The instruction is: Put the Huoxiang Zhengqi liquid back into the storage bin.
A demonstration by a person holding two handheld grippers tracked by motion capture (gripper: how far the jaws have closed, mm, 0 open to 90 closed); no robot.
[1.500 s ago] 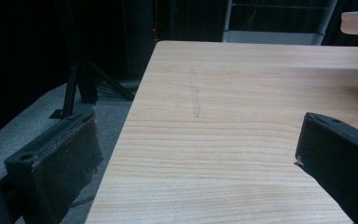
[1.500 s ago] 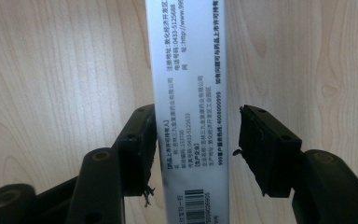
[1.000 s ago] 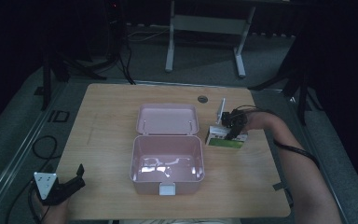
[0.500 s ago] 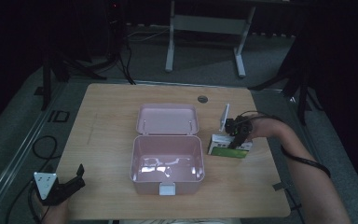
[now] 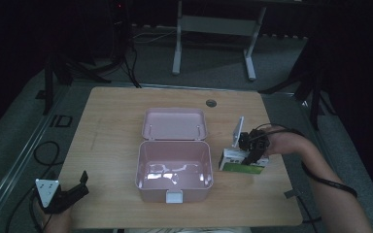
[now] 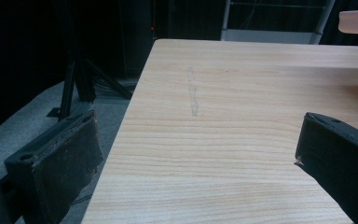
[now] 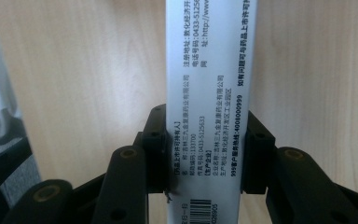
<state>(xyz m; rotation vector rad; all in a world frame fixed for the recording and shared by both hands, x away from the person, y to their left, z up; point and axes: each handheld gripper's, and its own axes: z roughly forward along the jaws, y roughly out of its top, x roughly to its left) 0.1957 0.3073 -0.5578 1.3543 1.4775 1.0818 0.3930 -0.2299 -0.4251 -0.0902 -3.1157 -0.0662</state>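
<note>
A pink box [image 5: 174, 167] stands open at the table's middle, its lid [image 5: 175, 124] folded back and its inside bare. Right of it is a white and green carton [image 5: 242, 162], held flat with my right gripper [image 5: 251, 148] shut on it from above. In the right gripper view both pads clamp the carton's narrow white face [image 7: 208, 70], which bears black print and a barcode, and my right gripper [image 7: 208, 154] looks straight down at the wood. Whether the carton touches the table I cannot tell. My left gripper [image 5: 70, 194] [image 6: 196, 154] hangs open off the front left corner.
A wooden table [image 5: 116, 126] with a round grommet [image 5: 211, 103] near its far edge. In the left gripper view the table's left edge [image 6: 121, 126] drops to grey floor. Cables [image 5: 43, 155] lie on the floor at left. A desk frame [image 5: 213, 29] stands behind.
My right gripper has carried the carton a little right and toward the table's front, away from the box lid. The left gripper has stayed put.
</note>
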